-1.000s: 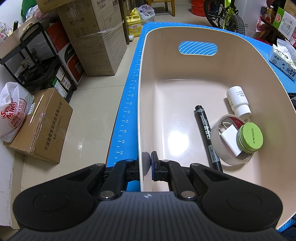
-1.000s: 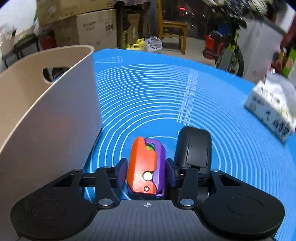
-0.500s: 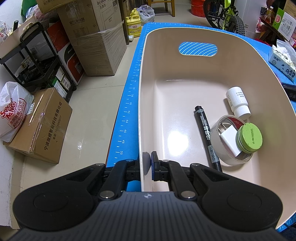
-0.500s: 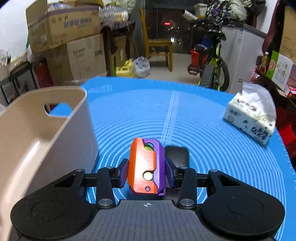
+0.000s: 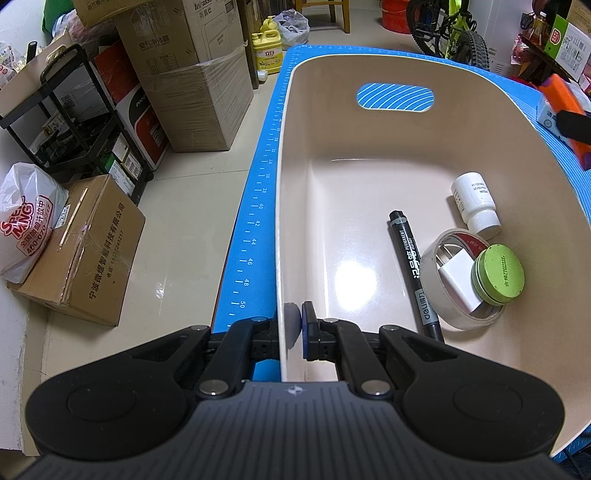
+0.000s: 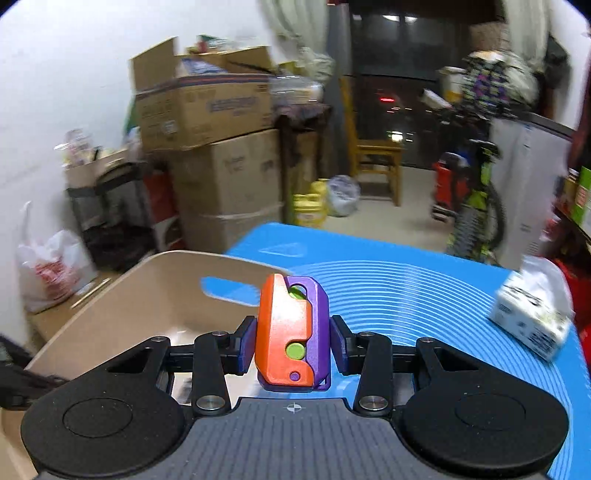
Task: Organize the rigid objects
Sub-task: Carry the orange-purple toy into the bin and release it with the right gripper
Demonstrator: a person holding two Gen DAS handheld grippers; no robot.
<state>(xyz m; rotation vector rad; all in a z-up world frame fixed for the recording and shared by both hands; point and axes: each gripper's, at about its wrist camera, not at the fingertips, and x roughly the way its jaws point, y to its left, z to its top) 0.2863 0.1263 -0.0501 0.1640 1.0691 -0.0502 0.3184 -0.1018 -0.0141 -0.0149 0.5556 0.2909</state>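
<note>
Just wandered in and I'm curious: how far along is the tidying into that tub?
Done: a marker, bottle, tape roll, charger and green tin lie in the tub. In hand: the right gripper holds an orange-purple toy above the tub's edge; the left gripper clamps the rim. Left: dropping the toy in.

On my left wrist view, the black marker (image 5: pixel 413 271) in the beige bin (image 5: pixel 317 122) reads "PERMANENT" along its barrel and "deli" near its close end. The blue mat (image 5: pixel 255 221) has ruler numbers down its left edge: 36, 38, 40, 42, 44, 46, 48, 50. On the floor to the left, the white plastic bag (image 5: pixel 27 225) shows "400-070" in red. The far yellow jug (image 5: pixel 269 55) carries the characters "立白". A far cardboard box (image 5: pixel 207 22) has a word starting "Infaxs", too small for me to be sure.
</note>
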